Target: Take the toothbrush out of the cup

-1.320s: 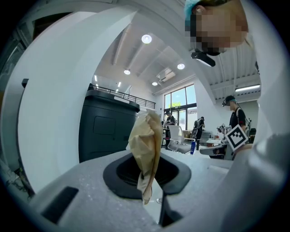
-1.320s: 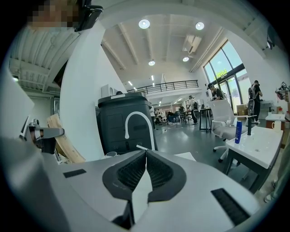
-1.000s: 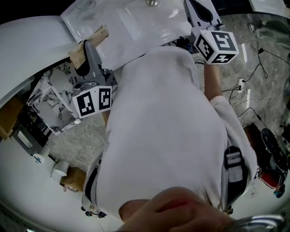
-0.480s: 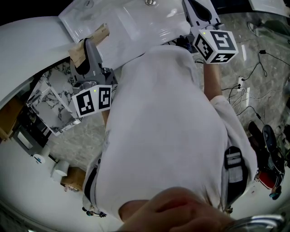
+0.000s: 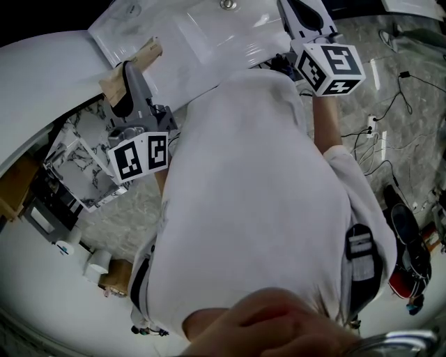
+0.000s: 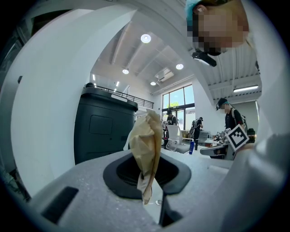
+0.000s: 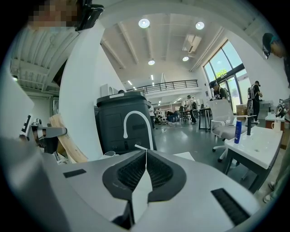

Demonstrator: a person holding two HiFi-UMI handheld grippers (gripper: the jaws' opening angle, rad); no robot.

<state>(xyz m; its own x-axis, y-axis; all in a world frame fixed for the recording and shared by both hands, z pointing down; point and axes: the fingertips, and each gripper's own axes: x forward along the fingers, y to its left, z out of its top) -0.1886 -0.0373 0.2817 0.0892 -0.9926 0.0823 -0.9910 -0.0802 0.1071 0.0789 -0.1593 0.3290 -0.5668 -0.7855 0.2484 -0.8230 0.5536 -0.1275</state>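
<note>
Our left hand-held gripper [image 6: 146, 181] pinches a crumpled brown paper [image 6: 146, 136] to keep it up, our right hand-held gripper [image 7: 145, 158] is pressed together on nothing, and we see no toothbrush or cup anywhere.

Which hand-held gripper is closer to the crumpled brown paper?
Left. The left hand-held gripper pinches the brown paper between its jaws; the right hand-held gripper is on the person's other side, apart from it.
</note>
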